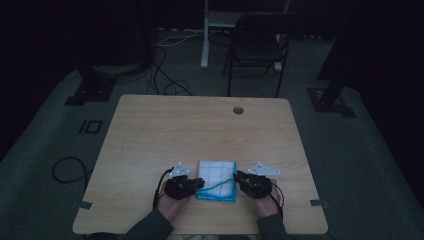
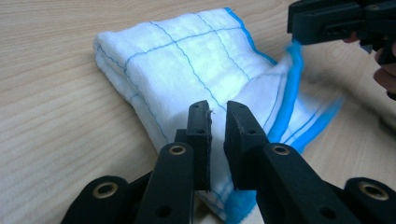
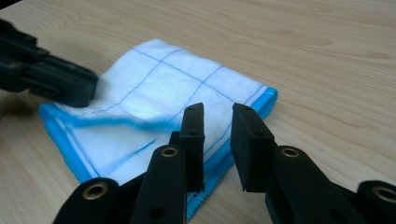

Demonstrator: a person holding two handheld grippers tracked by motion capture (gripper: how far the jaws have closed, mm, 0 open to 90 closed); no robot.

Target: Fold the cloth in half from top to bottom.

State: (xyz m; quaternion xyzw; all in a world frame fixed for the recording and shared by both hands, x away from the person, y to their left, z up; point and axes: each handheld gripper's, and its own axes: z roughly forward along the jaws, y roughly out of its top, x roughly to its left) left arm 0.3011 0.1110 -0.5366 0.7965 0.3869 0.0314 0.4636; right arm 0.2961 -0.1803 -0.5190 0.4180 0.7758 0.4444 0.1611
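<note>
Flanking the folded cloth, left gripper and right gripper lie low, jaws slightly parted.

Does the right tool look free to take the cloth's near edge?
Probably yes: the right tool sits over the folded cloth, jaws apart, nothing between. The left tool is at the opposite edge.

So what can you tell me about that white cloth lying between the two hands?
The cloth is white, soft and woven-looking, with thin blue grid lines and a bright blue stitched edge. It is folded into a thick stack of layers and lies flat on the wooden table near its front edge. One top layer is rumpled, its blue edge curling across the stack. The left gripper and right gripper sit at opposite sides, jaws slightly apart over its edges.
</note>
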